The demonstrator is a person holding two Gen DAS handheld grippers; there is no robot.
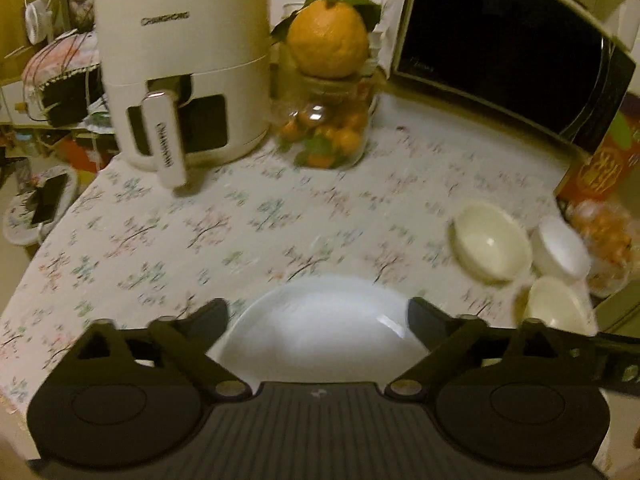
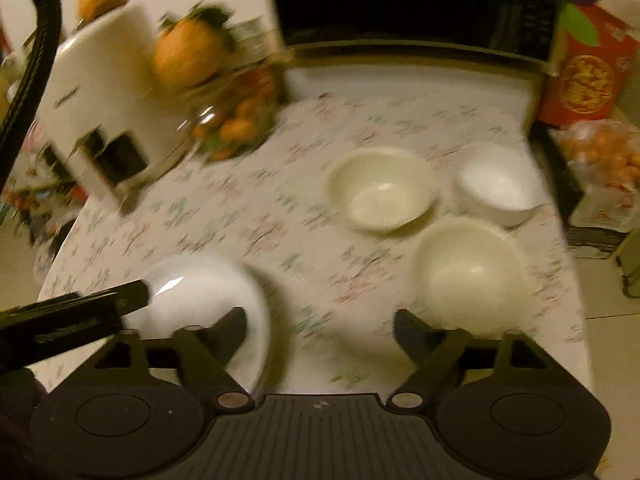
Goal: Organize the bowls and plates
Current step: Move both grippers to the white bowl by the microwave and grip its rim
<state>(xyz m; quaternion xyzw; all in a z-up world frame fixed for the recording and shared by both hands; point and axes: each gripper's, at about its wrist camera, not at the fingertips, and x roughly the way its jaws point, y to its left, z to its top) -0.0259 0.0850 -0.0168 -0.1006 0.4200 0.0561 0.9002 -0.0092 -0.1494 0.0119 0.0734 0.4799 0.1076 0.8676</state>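
Table (image 1: 168, 240), covered in a floral cloth, is carrying everything under review; its middle is lying bare, which is leaving working room between the two groups of crockery

Microwave (image 1: 512, 52) is occupying the far right corner and the white air fryer (image 1: 180, 64) the far left; both are standing well back from the crockery and are not obstructing it. Between them a glass jar of small oranges (image 1: 324, 128) is sitting with a large citrus fruit (image 1: 328, 36) resting on its mouth. A red box (image 2: 588, 76) and a bag of oranges (image 2: 604, 164) are crowding the right edge, just beside the bowls, and are judged the likeliest things to be knocked

White plate (image 1: 320, 328) is lying flat at the near edge. The left gripper (image 1: 318, 314) is hovering at it with fingers spread wide to either side of it; contact cannot be confirmed. The placing suggests a grasp being lined up

Three bowls are clustering upright on the right: a cream bowl (image 2: 384, 188) farthest in, a white bowl (image 2: 500, 188) just beside it, and a nearer cream bowl (image 2: 468, 272). Being alike, they are judged ready for nesting

The right gripper (image 2: 320, 330) is hanging over bare cloth between plate and nearer bowl, fingers spread, holding nothing. Heavy motion blur is limiting finer findings
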